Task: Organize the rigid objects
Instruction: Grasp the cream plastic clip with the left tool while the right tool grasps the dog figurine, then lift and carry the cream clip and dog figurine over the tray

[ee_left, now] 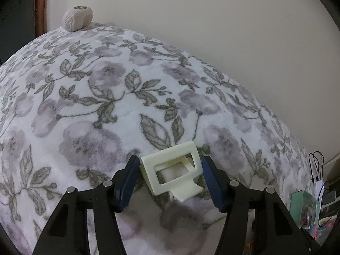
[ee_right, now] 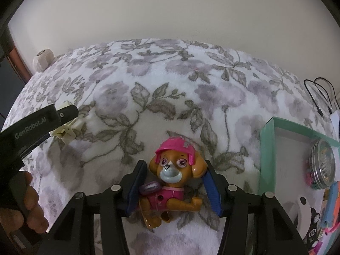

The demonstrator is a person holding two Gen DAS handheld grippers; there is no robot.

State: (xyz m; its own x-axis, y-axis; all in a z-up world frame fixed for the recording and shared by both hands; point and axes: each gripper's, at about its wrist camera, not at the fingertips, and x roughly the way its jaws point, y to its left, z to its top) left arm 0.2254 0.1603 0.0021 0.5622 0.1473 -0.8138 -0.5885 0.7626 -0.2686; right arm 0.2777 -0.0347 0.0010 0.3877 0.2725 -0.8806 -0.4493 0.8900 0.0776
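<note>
On a floral blanket (ee_left: pixel 106 97) lies a cream plastic hair claw clip (ee_left: pixel 174 167). My left gripper (ee_left: pixel 170 166) straddles it, and both blue pads touch its sides. From the right wrist view the same gripper (ee_right: pixel 68 114) shows at the left edge, with the hair clip (ee_right: pixel 65 132) at its tip. A toy dog (ee_right: pixel 174 178) with a pink helmet and pink vest lies on its back on the blanket (ee_right: pixel 170 80). My right gripper (ee_right: pixel 176 176) is closed around its body, the left pad against a purple part of the vest and the right pad by its ear.
A teal box (ee_right: pixel 267 148) at the right holds a glass jar (ee_right: pixel 323 163) and other small items. Black cables (ee_right: pixel 318 97) hang behind it. A beige round object (ee_left: pixel 77 19) sits at the bed's far left corner by the wall. A person's hand (ee_right: pixel 31 208) holds the left gripper.
</note>
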